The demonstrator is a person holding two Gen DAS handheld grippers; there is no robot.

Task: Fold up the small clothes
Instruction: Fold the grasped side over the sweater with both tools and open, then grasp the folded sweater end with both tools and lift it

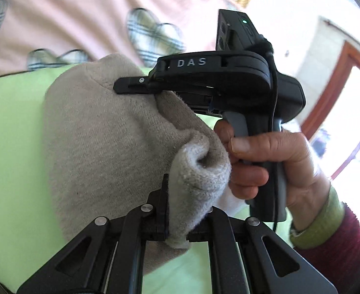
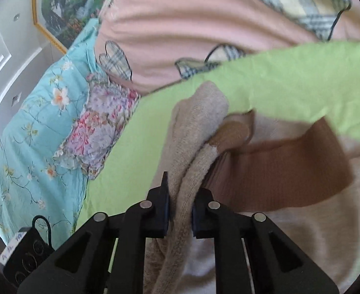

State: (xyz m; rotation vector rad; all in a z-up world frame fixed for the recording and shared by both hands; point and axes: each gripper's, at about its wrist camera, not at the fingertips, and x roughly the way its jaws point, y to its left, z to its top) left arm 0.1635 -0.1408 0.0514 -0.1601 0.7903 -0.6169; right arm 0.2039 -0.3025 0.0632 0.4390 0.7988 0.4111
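A small beige knit garment hangs bunched over the green sheet. My left gripper is shut on a folded fleecy edge of it, and the cloth hides the right fingertip. A person's hand holds my right gripper, whose fingers pinch another part of the cloth higher up. In the right wrist view my right gripper is shut on a thick beige fold that runs up between the pads. Beyond it lies the garment's brown ribbed band on the green sheet.
A pink blanket with plaid hearts lies behind the green sheet. A turquoise floral quilt is heaped at the left, below a framed picture. A wooden door frame stands at the right.
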